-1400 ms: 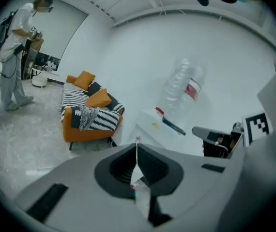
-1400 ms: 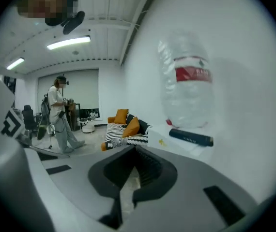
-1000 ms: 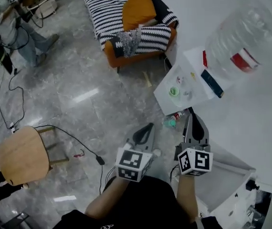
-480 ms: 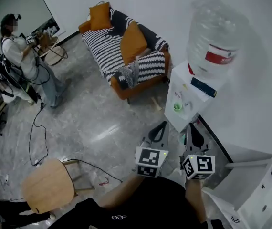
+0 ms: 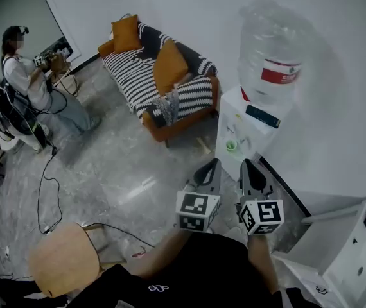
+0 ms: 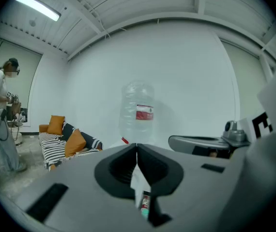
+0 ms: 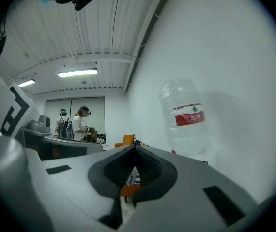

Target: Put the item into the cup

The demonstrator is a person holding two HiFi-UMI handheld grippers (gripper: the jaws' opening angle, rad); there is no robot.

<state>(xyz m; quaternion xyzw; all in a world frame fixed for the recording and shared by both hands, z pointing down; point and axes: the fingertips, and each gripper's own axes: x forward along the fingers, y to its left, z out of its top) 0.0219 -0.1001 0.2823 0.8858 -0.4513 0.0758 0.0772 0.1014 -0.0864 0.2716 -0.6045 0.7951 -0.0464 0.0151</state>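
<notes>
Both grippers have edged toward the water dispenser (image 5: 255,136). Left gripper (image 5: 213,165) and right gripper (image 5: 247,167) are closed, empty. Its green cup (image 5: 232,145) sits ahead between them; the item is indistinct.

Black shirt (image 5: 196,271), white logo (image 5: 156,289), grey left claw (image 5: 212,165), right claw (image 5: 247,167), black-and-white marker cubes (image 5: 196,212)

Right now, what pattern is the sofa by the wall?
The fabric sofa is black-and-white striped, with orange cushions; the head view shows it best.

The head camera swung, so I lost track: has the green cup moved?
No. The green cup still sits near the front edge of the white dispenser top, on the same side of the water bottle.
</notes>
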